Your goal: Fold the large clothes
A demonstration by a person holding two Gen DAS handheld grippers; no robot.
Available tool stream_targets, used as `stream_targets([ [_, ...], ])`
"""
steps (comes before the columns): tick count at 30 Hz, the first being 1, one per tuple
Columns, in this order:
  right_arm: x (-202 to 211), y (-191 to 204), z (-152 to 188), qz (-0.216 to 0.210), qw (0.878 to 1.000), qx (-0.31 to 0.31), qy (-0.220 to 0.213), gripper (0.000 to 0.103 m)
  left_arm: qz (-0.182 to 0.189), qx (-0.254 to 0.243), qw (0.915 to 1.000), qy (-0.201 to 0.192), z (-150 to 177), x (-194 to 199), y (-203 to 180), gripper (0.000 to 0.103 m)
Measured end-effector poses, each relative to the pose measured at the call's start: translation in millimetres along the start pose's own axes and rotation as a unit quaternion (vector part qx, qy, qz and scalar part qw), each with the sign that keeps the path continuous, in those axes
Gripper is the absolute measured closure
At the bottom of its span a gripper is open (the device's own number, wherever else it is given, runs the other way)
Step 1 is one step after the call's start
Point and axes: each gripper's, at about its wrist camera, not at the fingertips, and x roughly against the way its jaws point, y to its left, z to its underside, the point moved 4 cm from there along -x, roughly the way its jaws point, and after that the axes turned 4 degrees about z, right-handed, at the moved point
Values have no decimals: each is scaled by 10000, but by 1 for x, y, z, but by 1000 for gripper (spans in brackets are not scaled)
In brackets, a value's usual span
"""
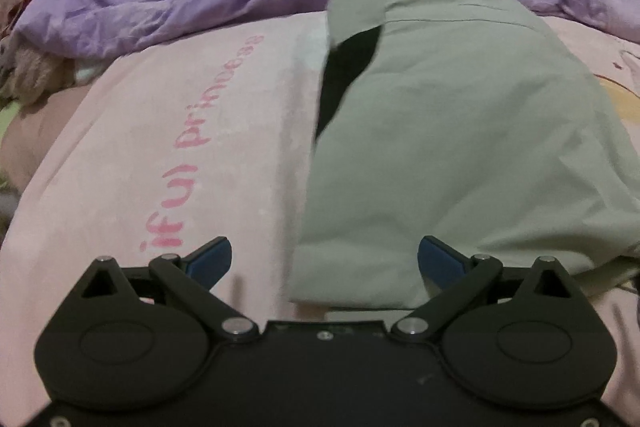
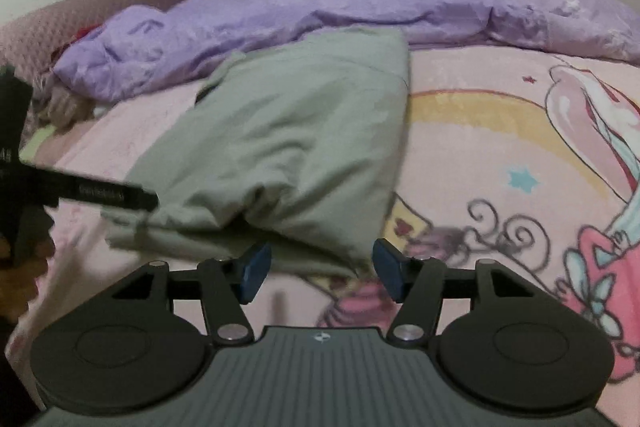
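A grey-green garment (image 1: 460,131) lies folded into a long stack on the pink bed sheet (image 1: 160,147), with a dark opening showing on its left side. My left gripper (image 1: 325,261) is open over the stack's near left corner; the right fingertip (image 1: 438,261) overlaps the cloth and the left one is over bare sheet. In the right wrist view the same garment (image 2: 288,131) has its near right end bunched and raised. My right gripper (image 2: 322,269) is open just in front of that end, its pads apart and off the cloth.
A crumpled purple duvet (image 2: 320,19) runs across the far side of the bed, with a padded pink headboard (image 2: 100,3) at the left. The sheet has a cartoon print (image 2: 560,155) on the right. A black bar of the other tool (image 2: 108,195) reaches in from the left.
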Motion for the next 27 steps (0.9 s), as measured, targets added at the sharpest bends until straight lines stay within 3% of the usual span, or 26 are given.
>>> stream_targets([
  [5, -27, 5, -12, 246, 9992, 325, 20, 33, -68, -18, 10000, 44, 3, -5, -1, 0],
  [7, -25, -6, -14, 121, 9998, -175, -61, 47, 17, 124, 9999, 54, 4, -9, 5, 0],
  [9, -19, -16, -13, 71, 9982, -573, -151, 49, 103, 294, 9995, 72, 6, -10, 12, 0],
  [16, -20, -8, -16, 238, 9997, -49, -47, 49, 188, 448, 9988, 27, 10, -9, 22, 0],
  [26, -11, 3, -10, 399, 9988, 240, 175, 47, 116, 387, 9992, 63, 12, -3, 15, 0],
  [27, -13, 4, -9, 485, 9983, 281, 161, 53, 122, 382, 9992, 57, 12, -3, 15, 0],
])
